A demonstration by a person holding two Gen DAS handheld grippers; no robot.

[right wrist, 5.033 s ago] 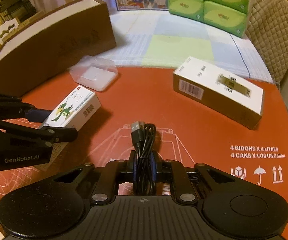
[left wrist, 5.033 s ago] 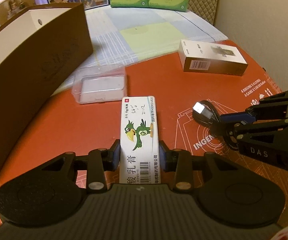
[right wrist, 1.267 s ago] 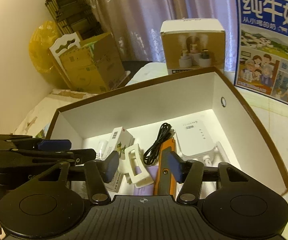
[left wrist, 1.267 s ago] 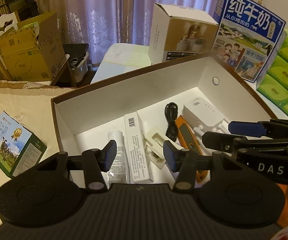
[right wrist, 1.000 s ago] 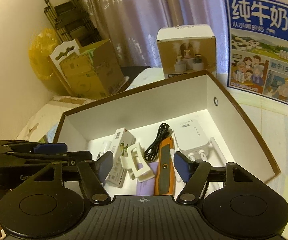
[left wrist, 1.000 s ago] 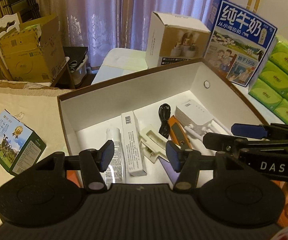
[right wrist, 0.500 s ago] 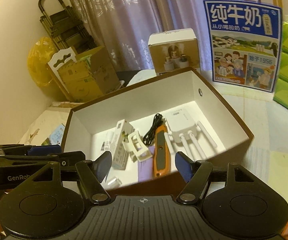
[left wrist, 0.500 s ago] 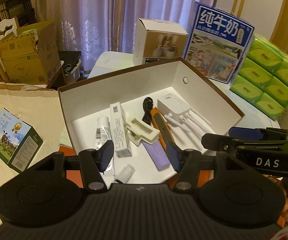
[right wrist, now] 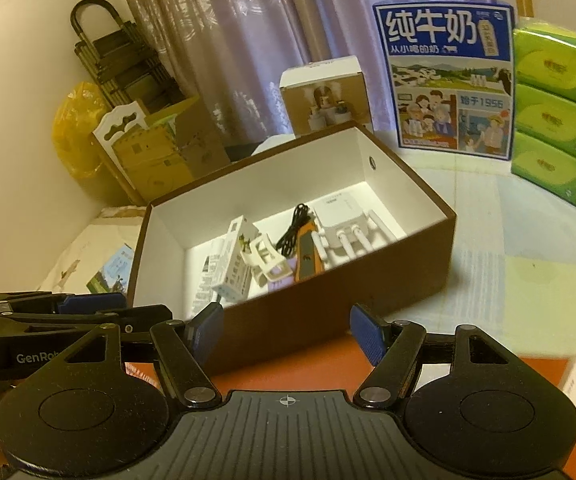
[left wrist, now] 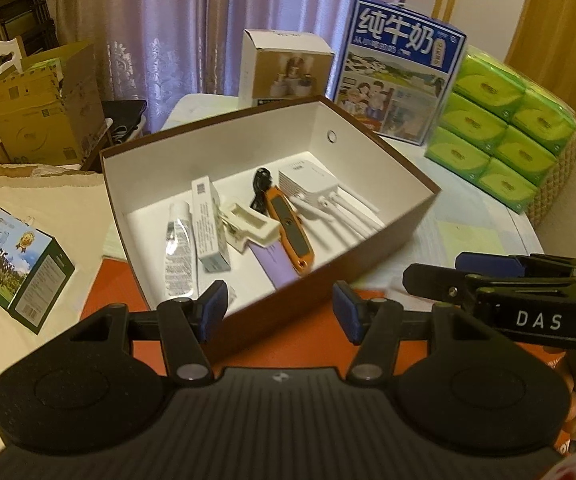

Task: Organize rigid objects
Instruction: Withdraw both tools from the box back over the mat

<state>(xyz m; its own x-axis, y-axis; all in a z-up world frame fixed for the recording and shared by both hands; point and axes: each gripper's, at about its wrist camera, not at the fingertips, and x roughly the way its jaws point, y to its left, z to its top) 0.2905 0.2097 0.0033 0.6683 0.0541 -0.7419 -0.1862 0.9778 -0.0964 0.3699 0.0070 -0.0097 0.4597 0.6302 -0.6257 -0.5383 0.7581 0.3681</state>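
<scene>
Both tools empty, hanging just short of the box (left wrist: 391,240).
Left tool (left wrist: 280,312) and right tool (right wrist: 286,330) jaws apart, gripping nothing; next needing another loose item.

Our left gripper (left wrist: 280,312) and right gripper (right wrist: 286,333) are matte black, with ribbed housings, round side discs and silver screws. We carry blue ridged pads (right wrist: 363,334). White lettering reads "DAS" and "GenRob".

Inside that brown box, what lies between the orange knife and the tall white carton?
In the left wrist view, a cream plastic clip lies between the orange utility knife and the white carton, over a purple strip.
</scene>
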